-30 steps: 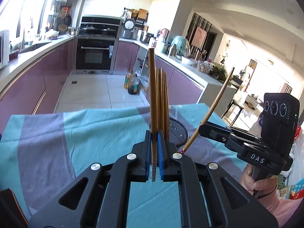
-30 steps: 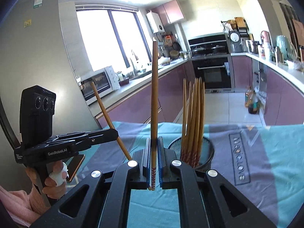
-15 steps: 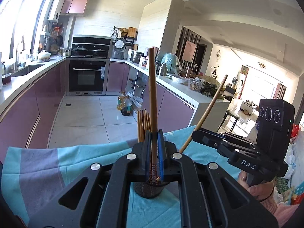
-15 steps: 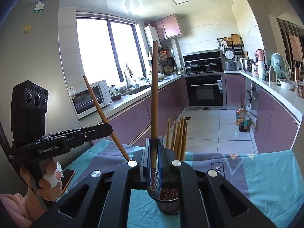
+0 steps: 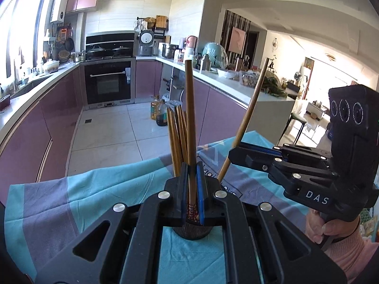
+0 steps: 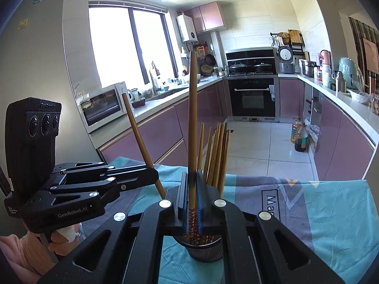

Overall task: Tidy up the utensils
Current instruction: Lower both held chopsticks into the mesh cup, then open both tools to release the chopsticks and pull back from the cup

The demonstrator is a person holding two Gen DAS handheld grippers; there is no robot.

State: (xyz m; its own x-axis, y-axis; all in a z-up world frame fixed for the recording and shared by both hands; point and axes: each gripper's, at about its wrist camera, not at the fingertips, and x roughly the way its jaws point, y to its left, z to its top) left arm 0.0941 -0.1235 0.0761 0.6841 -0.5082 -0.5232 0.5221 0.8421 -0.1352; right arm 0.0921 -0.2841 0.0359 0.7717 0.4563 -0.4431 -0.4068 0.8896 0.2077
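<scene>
My left gripper [image 5: 192, 196] is shut on an upright wooden chopstick [image 5: 190, 123], its patterned end just above a black mesh holder [image 5: 192, 233] with several chopsticks [image 5: 176, 137] in it. My right gripper [image 6: 192, 203] is shut on another upright chopstick [image 6: 192, 123] over the same holder [image 6: 205, 252], which holds several chopsticks [image 6: 216, 151]. Each gripper shows in the other's view: the right one [image 5: 233, 152] with its chopstick [image 5: 248, 116], the left one [image 6: 154, 174] with its chopstick [image 6: 139, 137].
The holder stands on a table with a teal and grey cloth [image 5: 71, 196], also in the right wrist view [image 6: 319, 213]. Beyond the table edge lie the kitchen floor, purple cabinets [image 5: 35, 137] and an oven [image 6: 252, 94].
Both grippers have come lower and tilted level over the holder, bringing the chopstick tips down to its rim. Both still grip their chopsticks.
</scene>
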